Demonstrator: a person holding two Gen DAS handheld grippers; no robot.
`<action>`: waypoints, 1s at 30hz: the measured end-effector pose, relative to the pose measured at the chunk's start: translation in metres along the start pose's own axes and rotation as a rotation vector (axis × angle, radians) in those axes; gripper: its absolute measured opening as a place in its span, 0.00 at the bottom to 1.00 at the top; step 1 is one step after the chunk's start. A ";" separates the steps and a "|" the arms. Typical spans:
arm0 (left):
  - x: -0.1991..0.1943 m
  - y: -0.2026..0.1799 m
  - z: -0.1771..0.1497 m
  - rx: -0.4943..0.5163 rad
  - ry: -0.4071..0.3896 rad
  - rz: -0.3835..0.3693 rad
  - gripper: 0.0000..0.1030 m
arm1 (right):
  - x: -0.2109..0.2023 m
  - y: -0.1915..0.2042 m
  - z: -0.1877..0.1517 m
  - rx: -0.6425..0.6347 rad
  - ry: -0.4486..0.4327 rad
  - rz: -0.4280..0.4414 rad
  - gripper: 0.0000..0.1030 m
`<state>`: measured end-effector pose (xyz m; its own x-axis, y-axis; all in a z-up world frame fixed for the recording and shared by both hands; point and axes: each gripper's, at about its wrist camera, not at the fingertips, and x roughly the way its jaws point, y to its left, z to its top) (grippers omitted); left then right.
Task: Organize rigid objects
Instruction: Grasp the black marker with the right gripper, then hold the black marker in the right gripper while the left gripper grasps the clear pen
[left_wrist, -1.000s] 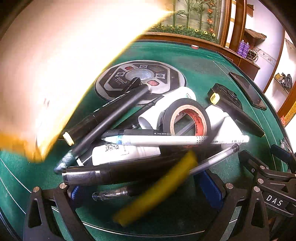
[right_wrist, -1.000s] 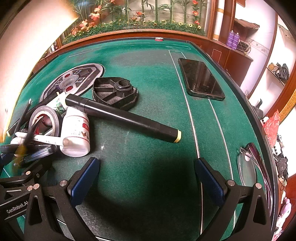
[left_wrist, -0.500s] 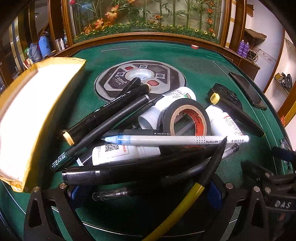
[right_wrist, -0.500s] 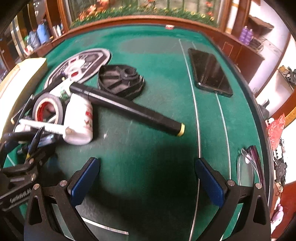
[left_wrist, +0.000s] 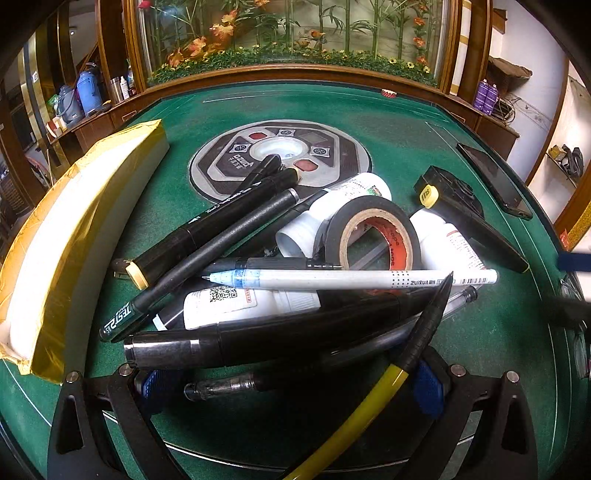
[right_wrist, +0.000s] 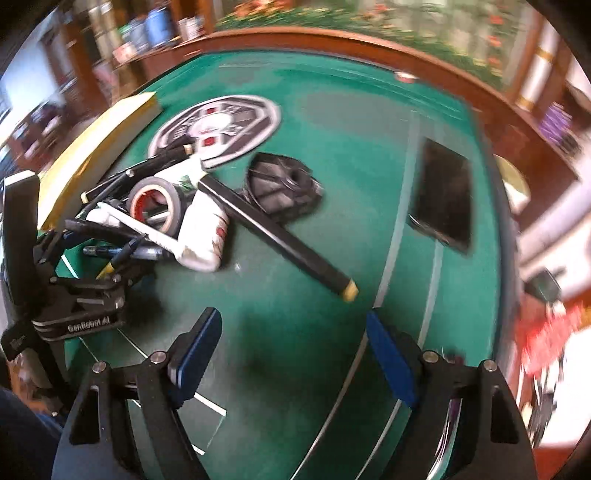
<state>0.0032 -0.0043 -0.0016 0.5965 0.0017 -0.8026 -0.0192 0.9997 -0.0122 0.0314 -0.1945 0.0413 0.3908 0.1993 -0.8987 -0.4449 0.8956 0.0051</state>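
— What is sitting at the far left of the green table (left_wrist: 406, 140)?

— A gold-wrapped box (left_wrist: 55, 251) is lying along the left edge, just beside the heap. Next to it, the pile of pens (left_wrist: 229, 236) is spreading across the felt: black markers are slanting over a white tube, and a white pen (left_wrist: 351, 278) is lying across the top, touching the roll of black tape (left_wrist: 373, 236), which is leaning on two white bottles (left_wrist: 447, 243).

— And the left gripper (left_wrist: 291, 384)?

— It is pointing down into the near edge of that pile. A clear pen and a yellow-handled pen (left_wrist: 369, 406) are lying between its blue pads, but the clutter is hiding them, so I cannot tell whether they are pinching anything.

— Further right?

— A long black marker (right_wrist: 280, 240) is resting on one bottle and a black ribbed plastic part (right_wrist: 284, 188), and a dark phone (right_wrist: 443, 195) is lying well apart near the right rim.

— The right gripper (right_wrist: 295, 354)?

— Its fingers are spread and closing, with only bare felt between them — nothing held.
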 end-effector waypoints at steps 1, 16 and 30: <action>0.000 0.000 0.000 0.000 0.000 0.000 1.00 | 0.005 0.000 0.008 -0.037 0.003 0.006 0.68; 0.000 0.000 0.000 0.000 0.000 0.000 1.00 | 0.026 0.022 0.003 -0.115 0.100 0.167 0.14; -0.047 0.030 -0.033 0.100 0.196 -0.236 0.99 | 0.008 0.021 -0.059 0.057 0.124 0.250 0.14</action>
<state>-0.0518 0.0247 0.0162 0.4089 -0.2256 -0.8842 0.1862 0.9692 -0.1612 -0.0226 -0.1972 0.0077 0.1716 0.3700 -0.9130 -0.4674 0.8464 0.2552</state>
